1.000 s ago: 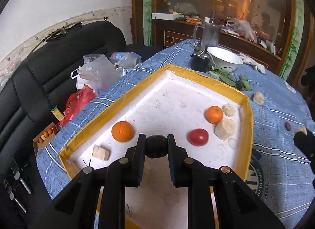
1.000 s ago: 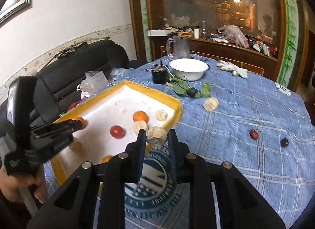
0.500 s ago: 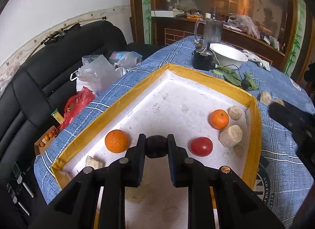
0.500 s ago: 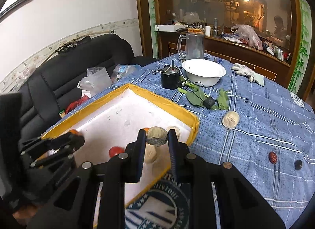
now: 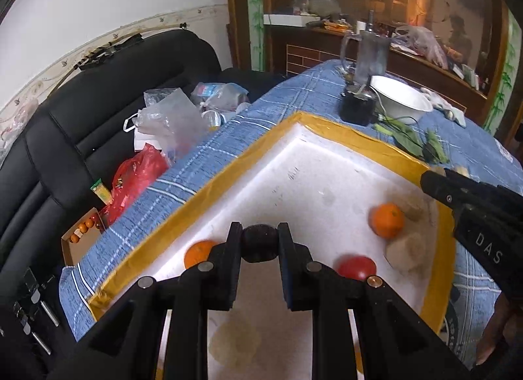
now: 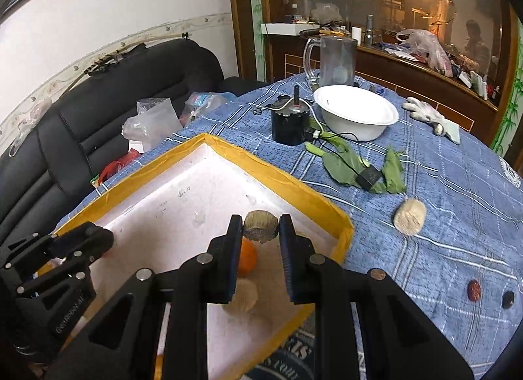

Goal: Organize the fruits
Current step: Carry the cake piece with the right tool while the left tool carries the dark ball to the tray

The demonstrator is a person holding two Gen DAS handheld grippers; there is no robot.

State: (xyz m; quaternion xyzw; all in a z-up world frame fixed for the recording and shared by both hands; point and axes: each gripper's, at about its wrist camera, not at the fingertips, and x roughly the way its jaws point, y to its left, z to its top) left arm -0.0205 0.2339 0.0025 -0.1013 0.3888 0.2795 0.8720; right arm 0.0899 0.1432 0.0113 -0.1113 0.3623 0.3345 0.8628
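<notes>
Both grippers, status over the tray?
Left gripper shut on dark fruit. Right gripper shut on tan fruit. Both above tray. Nothing blocking.

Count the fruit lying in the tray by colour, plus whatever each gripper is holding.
Orange fruit: 2
Red fruit: 1
Beige pieces visible in the tray: 2
Dark fruit in the left gripper: 1
Beige piece in the right gripper: 1
Total: 7

right gripper point(image 5: 483, 216): "DAS" | left gripper point(image 6: 59, 268): "GenRobot.AI"
</notes>
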